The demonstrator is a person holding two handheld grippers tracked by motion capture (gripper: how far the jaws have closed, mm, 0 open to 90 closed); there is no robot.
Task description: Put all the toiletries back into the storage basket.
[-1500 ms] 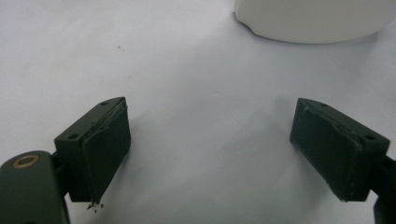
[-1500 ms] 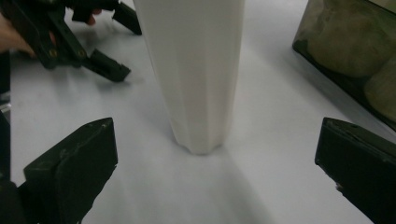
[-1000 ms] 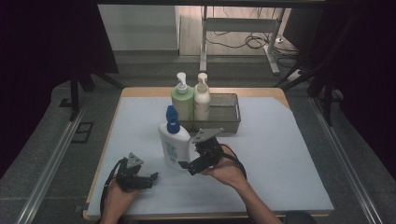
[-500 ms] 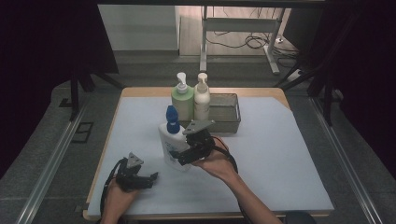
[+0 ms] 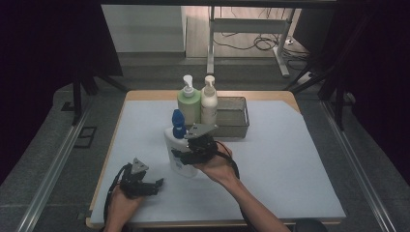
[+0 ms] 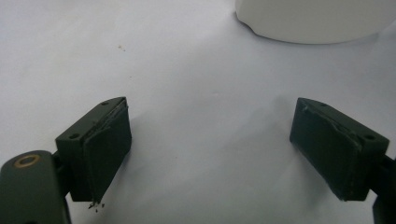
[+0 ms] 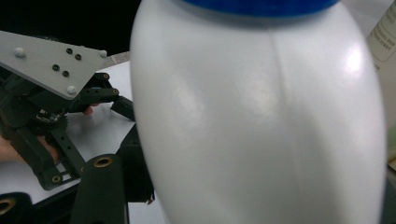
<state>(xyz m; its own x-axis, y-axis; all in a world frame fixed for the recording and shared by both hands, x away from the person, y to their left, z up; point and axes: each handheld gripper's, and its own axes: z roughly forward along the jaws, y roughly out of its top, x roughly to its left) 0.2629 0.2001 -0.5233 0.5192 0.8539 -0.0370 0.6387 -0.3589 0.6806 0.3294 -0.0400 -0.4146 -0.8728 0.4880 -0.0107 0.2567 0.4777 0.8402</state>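
Right gripper [image 5: 186, 155] at the white, blue-capped plastic bottle [image 5: 178, 152] — label unreadable.
Its jaws have just been closing, bottle between them, contact unclear; left gripper [image 5: 153, 185] jaws apart over the pale worktop [image 5: 290, 159].

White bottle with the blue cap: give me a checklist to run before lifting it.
1. Right gripper around the white bottle: ok; its jaws have just been closing with the body between them.
2. Pads pressing firmly on the bottle: cannot tell; the left jaw lies against its side, the other is hidden.
3. Bottle upright on the table: ok.
4. Left gripper out of the way: ok; open, empty, resting beside the bottle.
5. Green bottle and cream bottle close behind: ok, apart from it.
6. Wire basket has free room: ok.
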